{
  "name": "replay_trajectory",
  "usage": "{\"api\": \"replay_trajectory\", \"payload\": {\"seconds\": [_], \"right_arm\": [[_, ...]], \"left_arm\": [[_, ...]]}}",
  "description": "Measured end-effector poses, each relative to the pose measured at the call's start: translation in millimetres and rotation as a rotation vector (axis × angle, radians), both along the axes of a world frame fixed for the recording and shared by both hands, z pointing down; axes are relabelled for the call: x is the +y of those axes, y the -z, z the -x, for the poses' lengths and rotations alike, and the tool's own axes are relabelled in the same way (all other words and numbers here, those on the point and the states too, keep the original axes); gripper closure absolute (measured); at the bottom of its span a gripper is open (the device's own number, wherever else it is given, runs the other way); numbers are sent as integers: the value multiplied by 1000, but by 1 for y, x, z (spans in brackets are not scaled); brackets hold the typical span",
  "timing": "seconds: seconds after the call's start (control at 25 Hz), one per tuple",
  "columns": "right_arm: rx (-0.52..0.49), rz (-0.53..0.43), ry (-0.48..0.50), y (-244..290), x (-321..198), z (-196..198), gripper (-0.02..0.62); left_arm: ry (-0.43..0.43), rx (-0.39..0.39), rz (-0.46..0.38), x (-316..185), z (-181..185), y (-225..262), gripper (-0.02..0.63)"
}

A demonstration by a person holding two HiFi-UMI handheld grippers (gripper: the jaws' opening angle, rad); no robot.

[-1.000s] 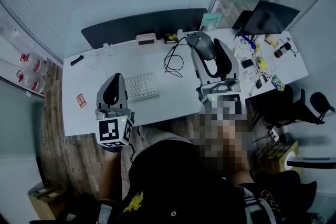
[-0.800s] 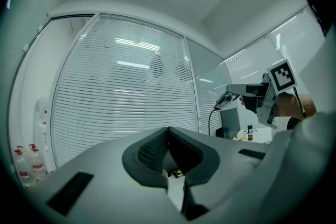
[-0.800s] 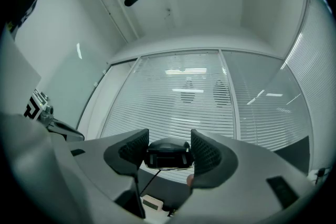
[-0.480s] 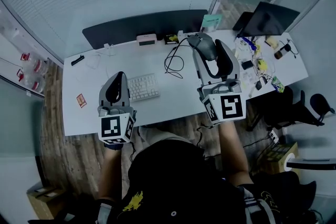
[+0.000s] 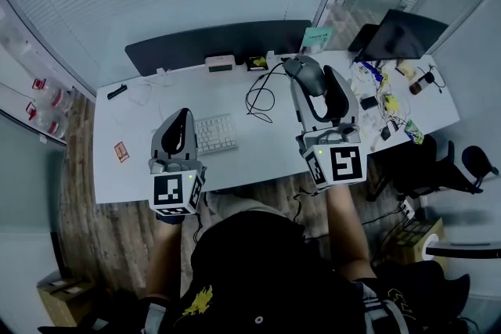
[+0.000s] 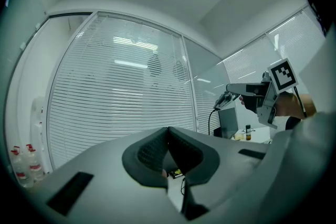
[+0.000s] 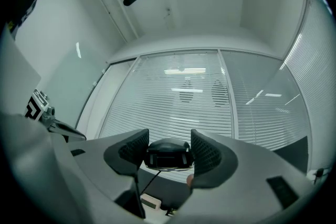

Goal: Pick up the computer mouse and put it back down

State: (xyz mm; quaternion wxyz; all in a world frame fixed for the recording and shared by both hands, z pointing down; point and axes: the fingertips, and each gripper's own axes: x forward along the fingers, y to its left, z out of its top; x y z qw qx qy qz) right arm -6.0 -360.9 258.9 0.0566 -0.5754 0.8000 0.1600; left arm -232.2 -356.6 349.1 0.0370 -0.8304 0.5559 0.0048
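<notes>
Fingers (image 6: 148, 153) of the left gripper (image 5: 181, 120) are fully together with nothing between them. It hangs idle over the near part of the surface (image 5: 258, 156), at the left end of the keyboard (image 5: 216, 132). Further right, the cable (image 5: 262, 95) lies in loops and runs up to the computer mouse (image 7: 167, 153), which is held clear above the far side of the surface. Fingers (image 7: 209, 153) of the right gripper (image 5: 317, 80) stand partly apart, clamped on the mouse's two sides.

Assessment: lift done, set-down pending. Recommend lowering the mouse level onto bare surface beside the cable loops, not on them. Release only once its base rests flat.
</notes>
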Motion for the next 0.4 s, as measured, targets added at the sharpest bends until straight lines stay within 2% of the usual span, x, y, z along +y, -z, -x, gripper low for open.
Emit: {"api": "replay_trajectory", "payload": {"seconds": [0.4], "right_arm": [[4,24,-4,-11,-2,-11,328]], "left_arm": [[-10,-9,1,4,-14,-4,592]]}}
